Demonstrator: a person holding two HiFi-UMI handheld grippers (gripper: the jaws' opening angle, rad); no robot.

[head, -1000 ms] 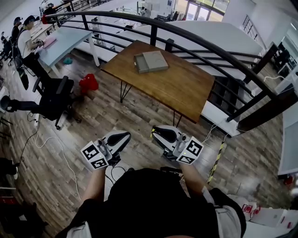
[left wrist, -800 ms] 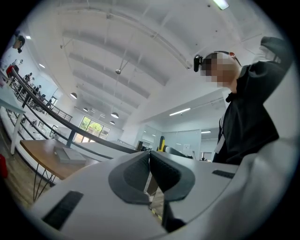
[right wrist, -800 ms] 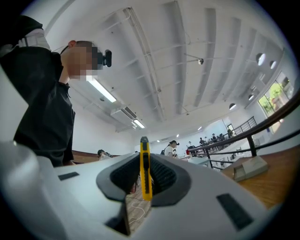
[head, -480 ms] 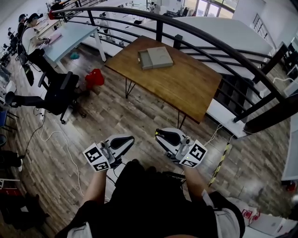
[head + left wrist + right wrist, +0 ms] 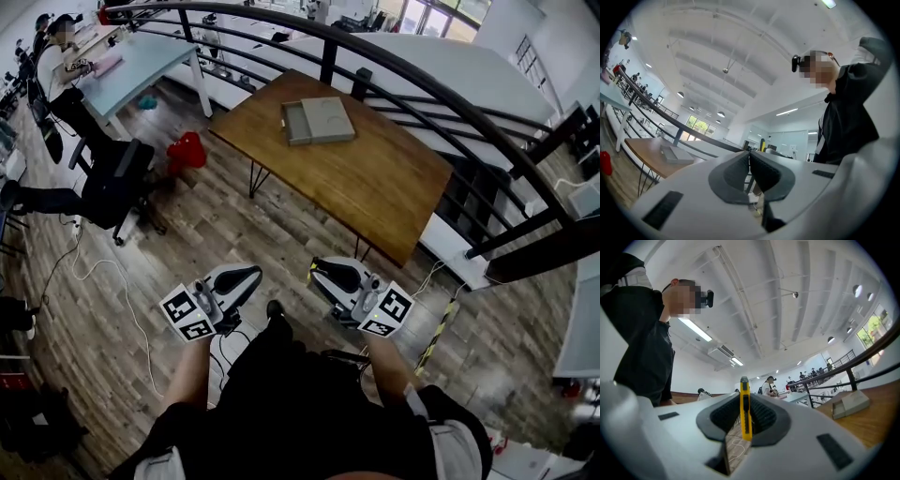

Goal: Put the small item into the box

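The right gripper view shows a slim yellow plastic cutter [image 5: 745, 414] gripped upright in the right hand-held gripper [image 5: 321, 270], the left gripper view shows the left hand-held gripper [image 5: 749, 161] clenched empty, and the head view shows both held waist-high, well apart from the flat grey box [image 5: 317, 121] on the wooden tabletop [image 5: 380, 183].

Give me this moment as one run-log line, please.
left gripper: shut, empty | right gripper: shut on yellow item | box: on table, far ahead | item not yet in box
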